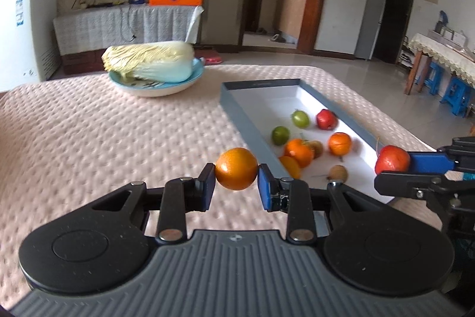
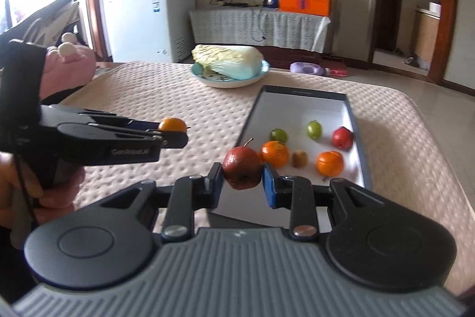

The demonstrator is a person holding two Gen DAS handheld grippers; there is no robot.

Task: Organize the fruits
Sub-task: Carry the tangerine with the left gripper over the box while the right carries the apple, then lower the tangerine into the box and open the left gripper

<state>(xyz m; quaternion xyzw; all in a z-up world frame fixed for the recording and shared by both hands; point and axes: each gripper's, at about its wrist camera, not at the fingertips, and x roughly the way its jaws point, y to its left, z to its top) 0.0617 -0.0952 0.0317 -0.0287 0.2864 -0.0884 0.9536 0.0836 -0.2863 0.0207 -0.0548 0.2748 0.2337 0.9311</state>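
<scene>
An orange (image 1: 236, 168) is being clamped by the left gripper (image 1: 236, 187), a red apple (image 2: 242, 168) by the right gripper (image 2: 242, 182); both are likely being carried to the tray (image 1: 234, 106), where release is called for next.

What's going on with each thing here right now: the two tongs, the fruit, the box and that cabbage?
Left tongs: shut on orange.
Orange: held above the table, outside the box.
Right tongs: shut on red fruit.
Red fruit: held at the box's near end.
Box: open, several fruits loose inside.
Cabbage: lying on its side on a plate.
</scene>
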